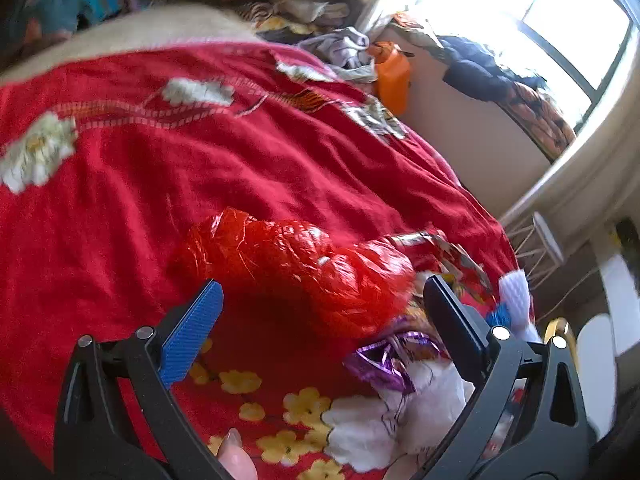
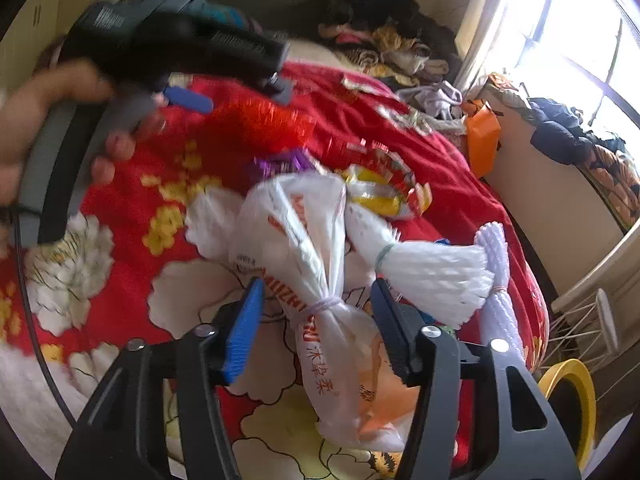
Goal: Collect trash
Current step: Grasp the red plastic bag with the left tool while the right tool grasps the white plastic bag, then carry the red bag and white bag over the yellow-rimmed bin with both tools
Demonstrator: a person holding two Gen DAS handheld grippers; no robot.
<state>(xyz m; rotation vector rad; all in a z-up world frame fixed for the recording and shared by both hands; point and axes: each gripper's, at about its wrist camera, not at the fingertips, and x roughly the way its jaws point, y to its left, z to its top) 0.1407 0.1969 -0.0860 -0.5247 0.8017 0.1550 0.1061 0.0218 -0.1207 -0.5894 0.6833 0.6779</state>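
A crumpled red plastic bag (image 1: pixel 296 268) lies on the red flowered blanket (image 1: pixel 240 152). My left gripper (image 1: pixel 322 284) is open just in front of the bag, its jaws wide to either side and not touching it. A purple foil wrapper (image 1: pixel 380 360) and white foam netting (image 1: pixel 372 428) lie nearer its black finger. In the right wrist view, a white plastic bag with orange print (image 2: pixel 304 240), tied at the neck, lies between the jaws of my right gripper (image 2: pixel 318 284). The pads stand open around the tied neck without pressing it. The left gripper (image 2: pixel 236 96) shows there at upper left, in a hand.
A white foam net sleeve (image 2: pixel 432 272) and a yellow-and-red snack wrapper (image 2: pixel 380 192) lie right of the white bag. An orange container (image 2: pixel 482 140) stands past the bed's edge. Clothes (image 2: pixel 400 48) are piled at the far end. A wire stool (image 2: pixel 588 320) and yellow ring (image 2: pixel 576 396) stand right.
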